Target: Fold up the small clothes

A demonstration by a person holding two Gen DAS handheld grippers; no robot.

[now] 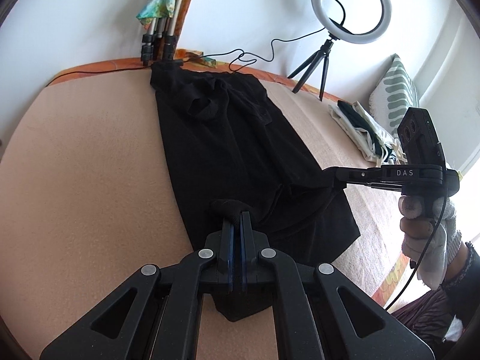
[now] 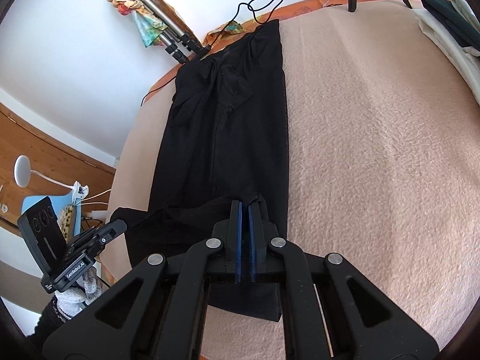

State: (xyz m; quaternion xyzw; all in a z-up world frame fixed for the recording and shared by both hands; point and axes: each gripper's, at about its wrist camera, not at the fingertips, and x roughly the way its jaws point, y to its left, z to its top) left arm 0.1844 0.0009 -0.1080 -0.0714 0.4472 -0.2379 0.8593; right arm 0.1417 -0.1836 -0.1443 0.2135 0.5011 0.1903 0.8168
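A long black garment [image 1: 228,138] lies stretched away from me on the peach blanket [image 1: 84,162]; it also shows in the right wrist view [image 2: 228,126]. My left gripper [image 1: 235,217] is shut on the garment's near hem at its left corner, with cloth bunched over the fingertips. My right gripper [image 2: 246,205] is shut on the near hem at its right corner. The right gripper also shows from the side in the left wrist view [image 1: 336,177], and the left gripper in the right wrist view [image 2: 117,228]. The near hem is raised off the blanket between the two grippers.
A ring light on a small tripod [image 1: 351,9] stands at the far edge, its cable trailing along the blanket's orange border. Folded tripod legs with a colourful cloth [image 1: 162,15] lean on the wall. A pile of folded light and dark clothes [image 1: 363,129] lies at the right by a patterned pillow [image 1: 396,96].
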